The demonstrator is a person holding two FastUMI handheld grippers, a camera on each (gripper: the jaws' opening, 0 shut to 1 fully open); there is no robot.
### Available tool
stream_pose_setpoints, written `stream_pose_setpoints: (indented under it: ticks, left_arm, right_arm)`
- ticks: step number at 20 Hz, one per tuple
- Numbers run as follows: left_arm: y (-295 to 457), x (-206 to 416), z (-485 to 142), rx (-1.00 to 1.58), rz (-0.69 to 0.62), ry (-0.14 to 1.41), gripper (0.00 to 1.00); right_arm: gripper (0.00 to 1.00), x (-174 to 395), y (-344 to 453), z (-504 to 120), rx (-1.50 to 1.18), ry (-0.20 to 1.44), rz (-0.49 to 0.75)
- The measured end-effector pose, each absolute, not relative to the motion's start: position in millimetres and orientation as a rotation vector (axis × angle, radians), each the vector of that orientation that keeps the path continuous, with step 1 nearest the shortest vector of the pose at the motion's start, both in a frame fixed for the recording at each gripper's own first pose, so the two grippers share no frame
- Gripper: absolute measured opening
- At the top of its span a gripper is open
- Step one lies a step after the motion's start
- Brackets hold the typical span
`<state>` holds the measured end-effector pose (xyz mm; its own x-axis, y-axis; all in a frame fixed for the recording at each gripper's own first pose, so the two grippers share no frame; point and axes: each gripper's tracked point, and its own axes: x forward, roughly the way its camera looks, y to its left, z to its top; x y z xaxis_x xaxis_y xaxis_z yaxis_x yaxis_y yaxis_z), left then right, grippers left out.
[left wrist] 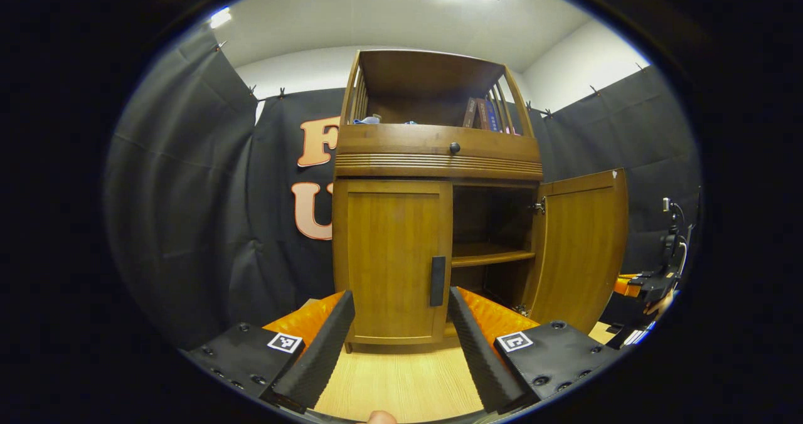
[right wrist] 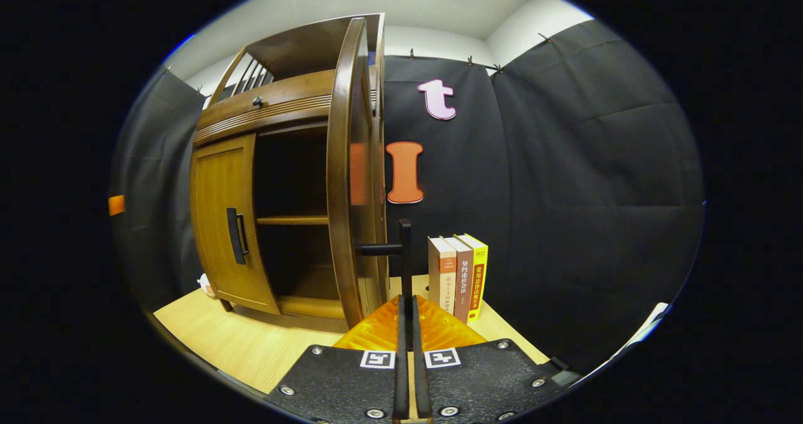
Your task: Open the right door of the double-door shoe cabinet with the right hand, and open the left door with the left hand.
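Observation:
The wooden shoe cabinet (left wrist: 439, 154) stands straight ahead in the left gripper view. Its left door (left wrist: 392, 254) is closed, with a black vertical handle (left wrist: 437, 281) at its inner edge. My left gripper (left wrist: 399, 297) is open, short of that door, its fingertips either side of the door's lower part and the handle. The right door (left wrist: 580, 248) stands swung open, baring the inner shelf (left wrist: 492, 256). In the right gripper view that door (right wrist: 342, 173) appears edge-on, and my right gripper (right wrist: 406, 302) is shut on its black handle (right wrist: 404, 248). The right gripper (left wrist: 652, 283) also shows beyond the open door's edge.
The cabinet rests on a light wooden surface (left wrist: 401, 380). Three upright books (right wrist: 458, 280) stand to the right of the open door against the black cloth. A drawer with a round knob (left wrist: 454, 148) sits above the doors, and books lean on the top shelf (left wrist: 483, 113).

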<state>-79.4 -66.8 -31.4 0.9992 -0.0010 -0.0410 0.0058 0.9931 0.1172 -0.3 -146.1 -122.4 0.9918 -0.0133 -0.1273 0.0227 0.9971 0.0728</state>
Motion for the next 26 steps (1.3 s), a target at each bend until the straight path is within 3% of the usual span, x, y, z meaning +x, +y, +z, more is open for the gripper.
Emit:
stream_pose_setpoints:
  ticks: [1,2,5,6,7,8,10,11,14,15,16,21,26]
  left_arm:
    - [-69.5,-76.4,-34.3,0.119,-0.005,0.046,0.94]
    - [-73.2,-72.7,-37.4,0.12,-0.007,0.051,0.97]
    - [-82.7,-56.1,-47.4,0.117,-0.009,0.065,0.94]
    - [-87.1,-49.5,-51.2,0.112,-0.011,0.071,0.94]
    - [-92.8,-41.9,-56.7,0.105,-0.017,0.074,0.94]
    - [-98.9,-34.9,-60.9,0.096,-0.028,0.077,0.94]
    - [-113.2,-16.2,-70.9,0.08,-0.051,0.085,0.94]
    - [-116.8,-7.2,-77.5,0.076,-0.057,0.092,0.94]
    - [-126.8,28.8,-95.2,0.073,-0.06,0.103,0.94]
    - [-127.4,40.6,-100.3,0.078,-0.052,0.108,0.94]
    - [-125.7,52.4,-104.3,0.086,-0.043,0.104,0.94]
    - [-126.6,114.9,-121.5,0.115,-0.016,0.077,0.94]
    - [-124.9,161.3,-146.6,0.106,-0.013,0.114,0.94]
  right_arm:
    - [0.13,0.5,-150.2,-122.8,0.084,0.127,-0.017]
    - [0.04,0.8,-154.8,-123.7,0.088,0.125,-0.019]
    - [0.04,-5.7,-163.9,-124.0,0.103,0.123,-0.007]
    - [0.12,-7.9,-165.3,-123.1,0.112,0.119,0.001]
    - [0.13,-11.7,-167.7,-122.5,0.112,0.113,0.003]
    - [0.05,-15.6,-174.1,-121.7,0.105,0.108,-0.006]
    - [0.0,-21.0,-188.8,-118.9,0.093,0.094,-0.035]
    - [0.09,-22.3,-195.2,-118.8,0.091,0.09,-0.05]
    - [0.19,-24.9,-208.3,-120.8,0.093,0.089,-0.082]
    - [0.3,-25.8,-212.2,-122.6,0.092,0.093,-0.09]
    - [0.34,-27.5,-214.9,-123.0,0.089,0.094,-0.095]
    - [0.86,-29.4,-238.6,-121.7,0.076,0.084,-0.163]
    - [0.92,-31.4,-257.0,-119.5,0.074,0.062,-0.22]
